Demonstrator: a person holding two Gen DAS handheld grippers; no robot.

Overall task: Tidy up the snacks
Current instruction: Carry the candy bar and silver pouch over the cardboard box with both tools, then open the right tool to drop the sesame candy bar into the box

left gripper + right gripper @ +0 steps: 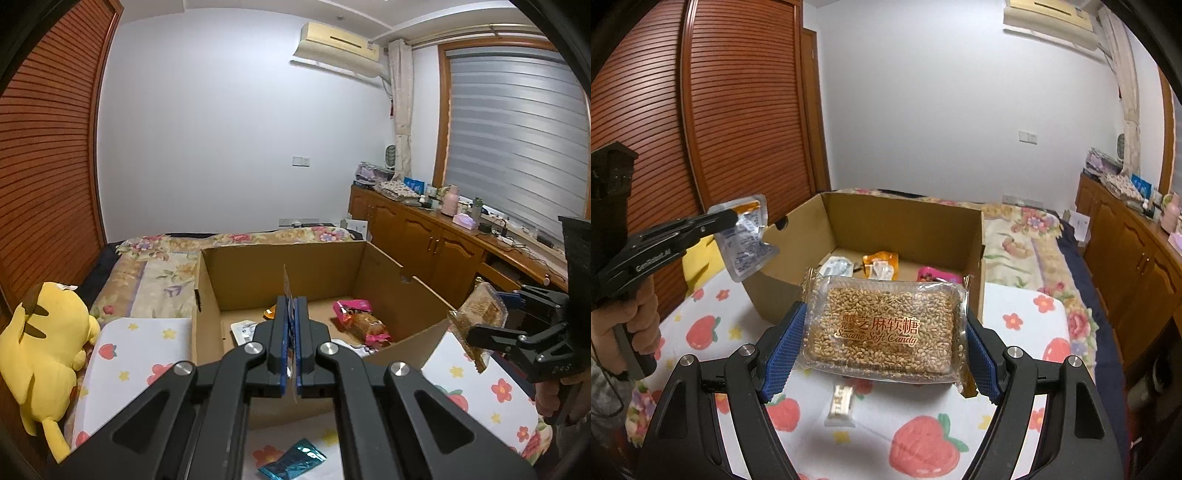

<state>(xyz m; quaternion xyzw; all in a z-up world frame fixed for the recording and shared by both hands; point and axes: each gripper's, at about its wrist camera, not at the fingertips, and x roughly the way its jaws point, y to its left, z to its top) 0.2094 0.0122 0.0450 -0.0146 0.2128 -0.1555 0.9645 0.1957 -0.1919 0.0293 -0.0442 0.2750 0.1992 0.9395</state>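
Note:
My left gripper (pixel 291 301) is shut on a thin packet (pixel 287 286), seen edge-on in the left wrist view. In the right wrist view the same gripper (pixel 733 218) holds this silvery packet (pixel 748 240) with an orange top, just left of the cardboard box (pixel 905 218). My right gripper (pixel 884 312) is shut on a clear pack of sesame soft candy (pixel 882 328), its blue pads (pixel 785 350) pressing both short sides. It hangs over the bed in front of the box. From the left wrist, the right gripper (pixel 489 314) and candy pack (pixel 478 314) are beside the box's right wall (pixel 391 280).
Inside the box lie a pink snack pack (pixel 360 321), an orange packet (pixel 881 267) and a white packet (pixel 836 266). On the strawberry-print blanket (pixel 923 443) lie a small bar (pixel 842 404) and a teal packet (pixel 293 461). A yellow plush toy (pixel 44 354) sits left; wooden cabinets (pixel 424 240) stand right.

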